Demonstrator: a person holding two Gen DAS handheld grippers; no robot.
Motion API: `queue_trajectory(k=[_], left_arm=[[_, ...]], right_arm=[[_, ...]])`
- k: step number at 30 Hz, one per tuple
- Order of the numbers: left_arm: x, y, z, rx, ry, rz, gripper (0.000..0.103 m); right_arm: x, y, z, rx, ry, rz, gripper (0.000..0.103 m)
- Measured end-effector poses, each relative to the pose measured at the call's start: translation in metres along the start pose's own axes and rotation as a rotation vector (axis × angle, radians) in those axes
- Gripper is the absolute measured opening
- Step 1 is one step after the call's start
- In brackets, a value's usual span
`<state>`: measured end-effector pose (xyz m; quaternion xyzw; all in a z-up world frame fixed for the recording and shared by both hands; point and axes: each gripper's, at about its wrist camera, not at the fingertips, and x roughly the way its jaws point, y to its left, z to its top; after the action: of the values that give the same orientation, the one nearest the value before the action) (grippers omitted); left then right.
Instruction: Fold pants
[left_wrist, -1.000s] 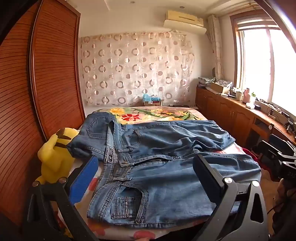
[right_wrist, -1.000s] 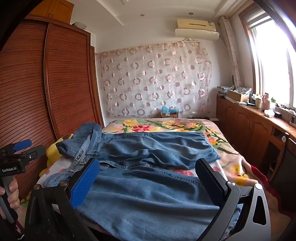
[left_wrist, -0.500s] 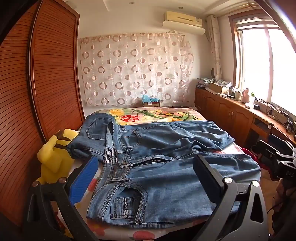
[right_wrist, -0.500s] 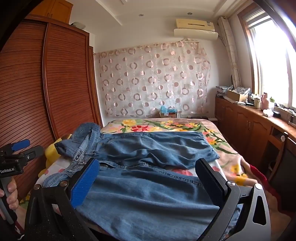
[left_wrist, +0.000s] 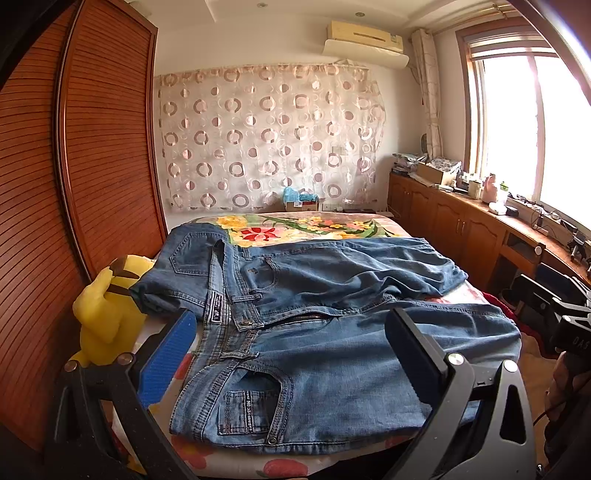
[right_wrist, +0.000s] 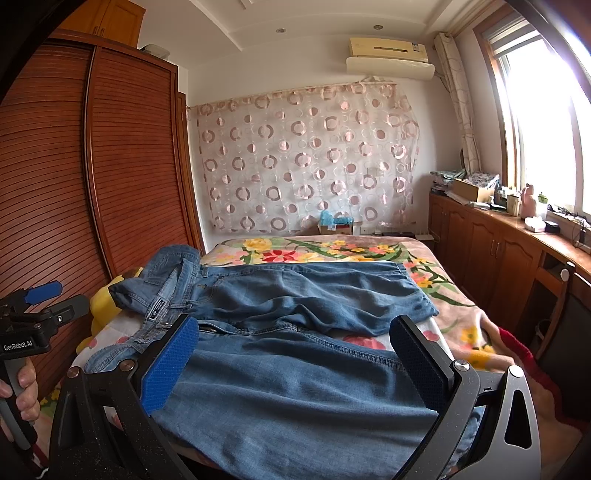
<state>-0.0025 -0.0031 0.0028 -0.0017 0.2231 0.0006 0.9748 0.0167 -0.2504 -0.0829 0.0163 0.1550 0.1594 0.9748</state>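
Observation:
Blue jeans (left_wrist: 332, 332) lie spread on the bed, waistband at the left, legs running right, with the far leg rumpled and the zip open. They also show in the right wrist view (right_wrist: 295, 350). My left gripper (left_wrist: 288, 350) is open and empty, held above the near waistband and pocket. My right gripper (right_wrist: 295, 354) is open and empty above the near leg. The left gripper shows at the left edge of the right wrist view (right_wrist: 40, 306); the right one shows at the right edge of the left wrist view (left_wrist: 554, 306).
The bed has a floral blanket (left_wrist: 295, 230). A yellow plush toy (left_wrist: 107, 310) sits at its left edge beside a wooden wardrobe (left_wrist: 74, 184). Wooden cabinets (left_wrist: 461, 225) with clutter run along the right wall under the window.
Both grippers have drifted slightly, with the view rising a little. The jeans have not moved and both grippers stay open.

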Motion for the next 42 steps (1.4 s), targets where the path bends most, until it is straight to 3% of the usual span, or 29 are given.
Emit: queue_trajectory(k=[42], left_arm=[[0.0028, -0.0001, -0.0026, -0.001, -0.007, -0.002, 0.102]], right_arm=[[-0.0062, 0.0039, -0.0006, 0.002, -0.012, -0.011, 0.103]])
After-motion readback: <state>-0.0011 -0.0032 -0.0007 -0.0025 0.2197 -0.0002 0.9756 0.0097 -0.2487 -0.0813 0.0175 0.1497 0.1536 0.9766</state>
